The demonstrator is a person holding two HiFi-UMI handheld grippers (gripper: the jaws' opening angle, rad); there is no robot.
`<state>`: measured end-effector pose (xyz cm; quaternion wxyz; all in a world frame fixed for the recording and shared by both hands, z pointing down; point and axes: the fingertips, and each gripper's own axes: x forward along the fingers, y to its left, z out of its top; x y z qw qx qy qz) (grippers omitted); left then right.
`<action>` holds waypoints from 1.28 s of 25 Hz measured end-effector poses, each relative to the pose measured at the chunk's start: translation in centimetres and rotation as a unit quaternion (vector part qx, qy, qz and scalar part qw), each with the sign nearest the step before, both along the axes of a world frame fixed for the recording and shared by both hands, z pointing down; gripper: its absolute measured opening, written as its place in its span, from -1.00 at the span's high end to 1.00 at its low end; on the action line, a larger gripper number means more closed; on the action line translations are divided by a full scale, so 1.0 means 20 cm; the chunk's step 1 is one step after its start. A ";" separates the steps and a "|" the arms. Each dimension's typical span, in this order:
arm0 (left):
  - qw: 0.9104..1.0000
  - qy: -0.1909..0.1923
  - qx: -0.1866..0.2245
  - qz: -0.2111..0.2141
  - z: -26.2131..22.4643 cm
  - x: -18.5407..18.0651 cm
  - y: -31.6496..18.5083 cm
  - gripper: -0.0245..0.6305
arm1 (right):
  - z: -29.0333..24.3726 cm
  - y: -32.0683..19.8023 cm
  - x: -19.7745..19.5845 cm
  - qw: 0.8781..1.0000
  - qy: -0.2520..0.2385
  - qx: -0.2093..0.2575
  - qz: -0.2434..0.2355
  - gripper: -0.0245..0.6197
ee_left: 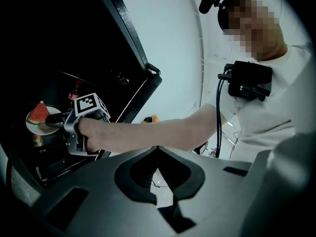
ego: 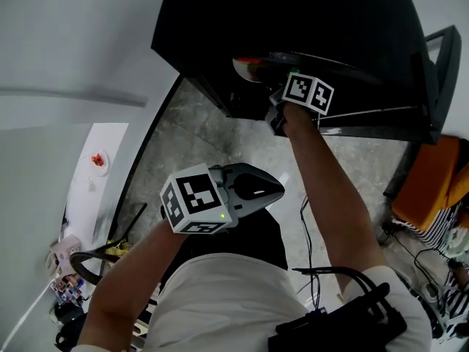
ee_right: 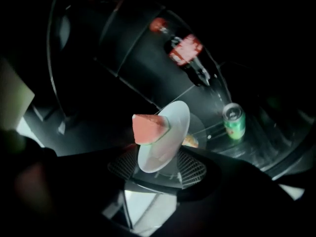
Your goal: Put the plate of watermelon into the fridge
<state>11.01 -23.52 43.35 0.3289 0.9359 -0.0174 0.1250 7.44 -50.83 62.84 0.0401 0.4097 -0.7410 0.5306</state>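
A white plate [ee_right: 165, 137] with a red watermelon wedge [ee_right: 148, 128] is inside the dark, open fridge [ego: 293, 20], over a glass shelf. Its near rim lies between the jaws of my right gripper [ee_right: 158, 168]. The jaws stand wide apart and their mesh pads [ee_right: 193, 168] do not press on the rim, so this gripper is open. From outside, the left gripper view shows the plate [ee_left: 42, 126] and wedge [ee_left: 38, 113] just ahead of the right gripper [ee_left: 57, 125]. My left gripper [ego: 278, 189] hangs at waist height, away from the fridge, shut and empty.
A cola bottle [ee_right: 185, 51] lies further back in the fridge and a green can [ee_right: 234, 121] stands to the right of the plate. The fridge door [ee_left: 131, 33] is swung open. An orange seat [ego: 429, 182] and cables [ego: 311, 226] are on the stone floor. A white counter [ego: 102, 141] runs along the left.
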 end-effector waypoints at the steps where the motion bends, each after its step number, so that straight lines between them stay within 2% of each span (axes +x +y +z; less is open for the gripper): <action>1: 1.000 0.000 -0.001 0.000 0.00 0.00 0.00 0.89 | 0.00 0.01 0.00 1.000 0.018 0.010 -0.009 0.14; 4: 1.000 0.001 -0.002 -0.001 0.01 -0.01 -0.02 0.89 | 0.02 0.02 0.01 0.994 0.088 0.043 -0.043 0.11; 6: 1.000 0.002 -0.003 -0.001 0.00 -0.03 0.00 0.89 | 0.04 0.05 0.00 0.985 0.142 0.063 -0.068 0.11; 10: 1.000 0.003 -0.006 0.004 0.00 -0.05 0.02 0.89 | 0.05 0.10 0.00 0.957 0.247 0.095 -0.120 0.07; 12: 1.000 0.005 -0.009 0.005 0.00 -0.02 0.00 0.89 | 0.06 0.08 0.04 0.944 0.282 0.104 -0.136 0.02; 13: 1.000 0.006 -0.011 0.007 0.00 -0.01 0.00 0.89 | 0.08 0.07 0.06 0.941 0.289 0.108 -0.139 0.01; 21: 1.000 0.012 -0.011 0.007 0.00 -0.04 0.02 0.89 | 0.18 0.03 0.10 0.943 0.287 0.118 -0.125 -0.04; 25: 1.000 0.014 -0.008 0.006 -0.02 -0.08 0.04 0.89 | 0.03 0.07 0.14 0.937 0.314 0.110 -0.107 -0.04; 32: 1.000 0.018 0.009 0.012 -0.10 -0.14 0.16 0.89 | -0.10 0.24 0.13 0.938 0.309 0.119 -0.100 -0.02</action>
